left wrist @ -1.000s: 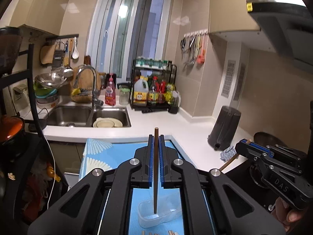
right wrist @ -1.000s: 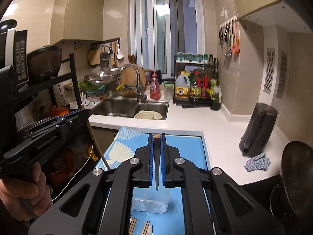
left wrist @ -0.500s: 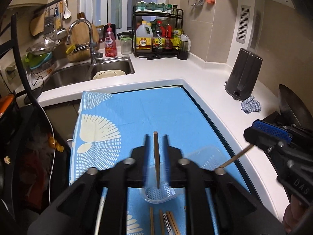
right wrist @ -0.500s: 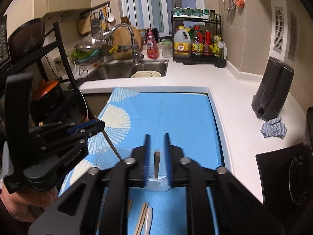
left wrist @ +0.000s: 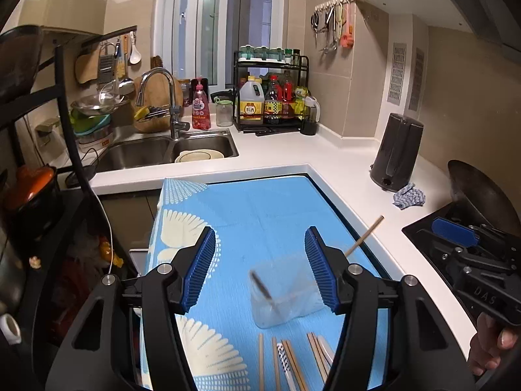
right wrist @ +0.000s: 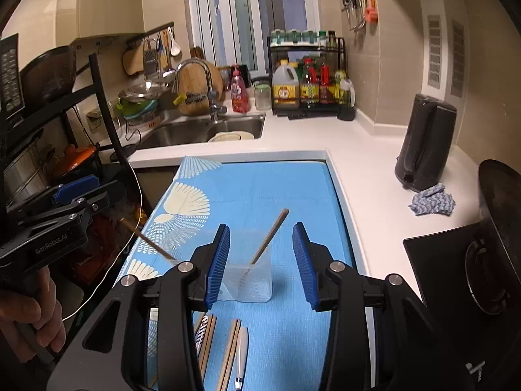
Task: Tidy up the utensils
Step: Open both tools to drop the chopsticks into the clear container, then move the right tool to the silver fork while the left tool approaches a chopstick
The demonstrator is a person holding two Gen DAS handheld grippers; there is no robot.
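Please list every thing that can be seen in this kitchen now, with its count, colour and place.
clear plastic container: one, transparent, on the mat, before both grippers.
brown wooden chopsticks: two, leaning in the container.
loose utensils: several, wooden and patterned, flat on the mat, nearest the cameras.
blue patterned mat: one, on the worktop.
black kettle: one, white counter, right.
blue-white cloth: one, beside the kettle.
steel sink: one, back left.
black bottle rack: one, back counter.
dark wok: one, right edge.
left hand-held gripper: black, blue pads; jaws have just been opening, pads touch nothing.
right hand-held gripper: same colours; jaws have just been opening, pads clear of the chopstick.
hands: two, on the handles.
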